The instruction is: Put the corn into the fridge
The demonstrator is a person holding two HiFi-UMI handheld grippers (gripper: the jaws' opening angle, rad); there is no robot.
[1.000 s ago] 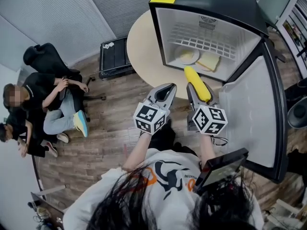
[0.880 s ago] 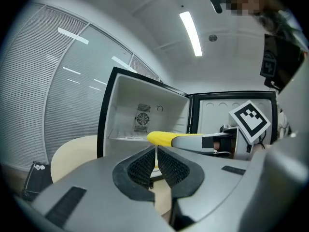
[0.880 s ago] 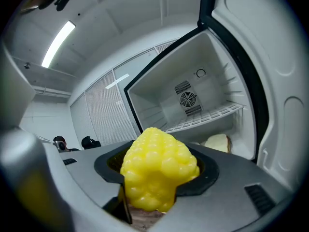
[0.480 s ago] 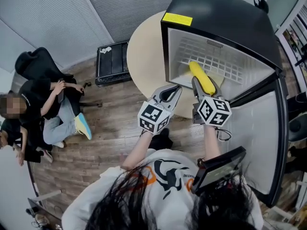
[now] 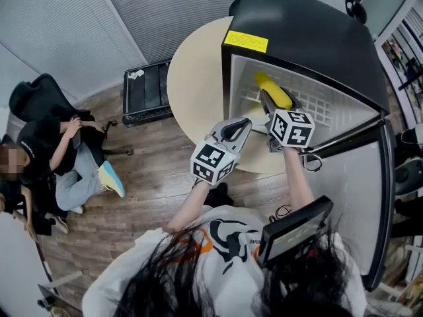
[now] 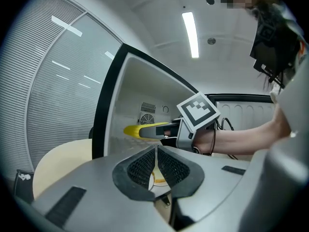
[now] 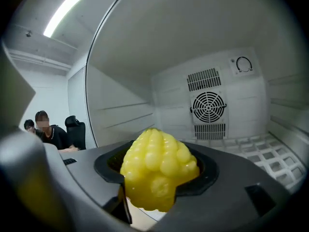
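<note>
While the right gripper [image 5: 267, 102] clamps the corn [image 5: 274, 89] by one end, presumably to carry it tip-first, the corn sits inside the open fridge [image 5: 304, 32], and the left gripper [image 5: 236, 128], jaws closed and empty, hangs outside the fridge.

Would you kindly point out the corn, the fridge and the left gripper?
corn [image 7: 157, 170], right gripper view, on its kernelled tip.
fridge [image 5: 310, 25], head view, on its black top.
left gripper [image 6: 156, 152], left gripper view, between its closed fingertips.
</note>
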